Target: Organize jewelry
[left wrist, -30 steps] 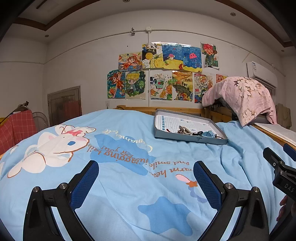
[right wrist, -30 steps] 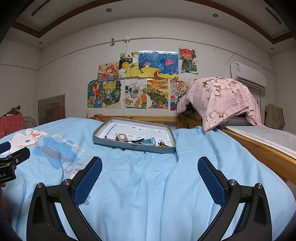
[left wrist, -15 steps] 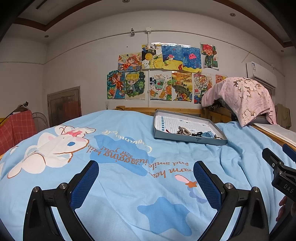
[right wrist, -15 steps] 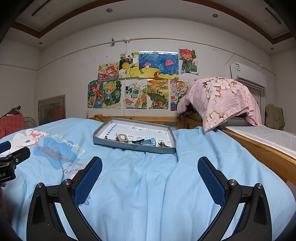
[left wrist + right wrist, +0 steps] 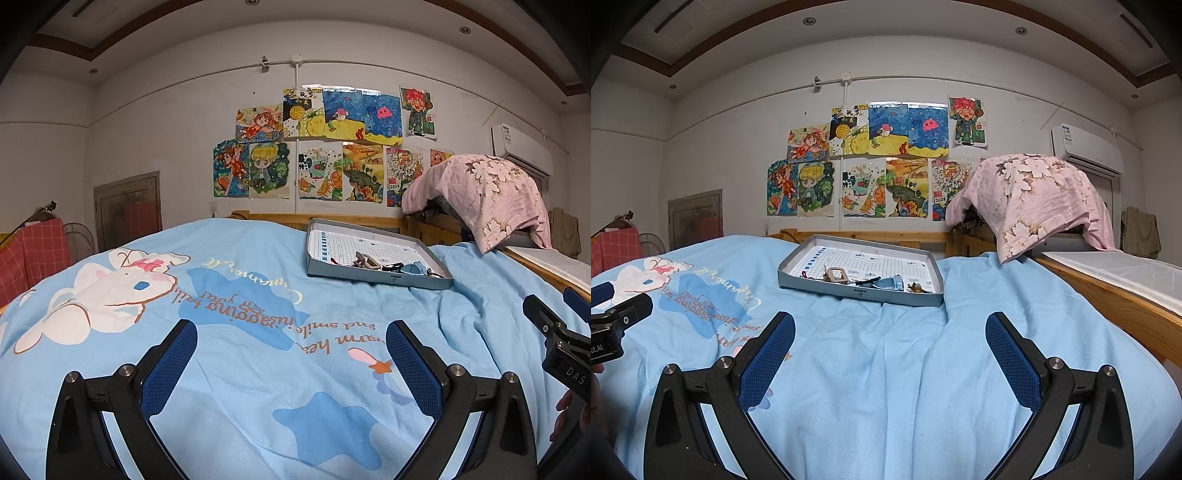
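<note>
A shallow grey tray (image 5: 380, 277) (image 5: 857, 293) with a white grid liner lies on the blue bed cover, far ahead of both grippers. Small jewelry pieces (image 5: 384, 264) (image 5: 866, 281) are heaped along its near edge, too small to tell apart. My left gripper (image 5: 291, 354) hovers open over the cover, with nothing between its blue pads. My right gripper (image 5: 890, 350) is open too, empty, with the tray straight ahead. Each gripper's body shows at the other view's edge.
The blue printed bed cover (image 5: 229, 295) (image 5: 923, 350) is soft and wrinkled. A pink floral cloth (image 5: 1034, 199) drapes something at the back right. A wooden bed rail (image 5: 1108, 295) runs along the right. Drawings (image 5: 871, 162) cover the far wall.
</note>
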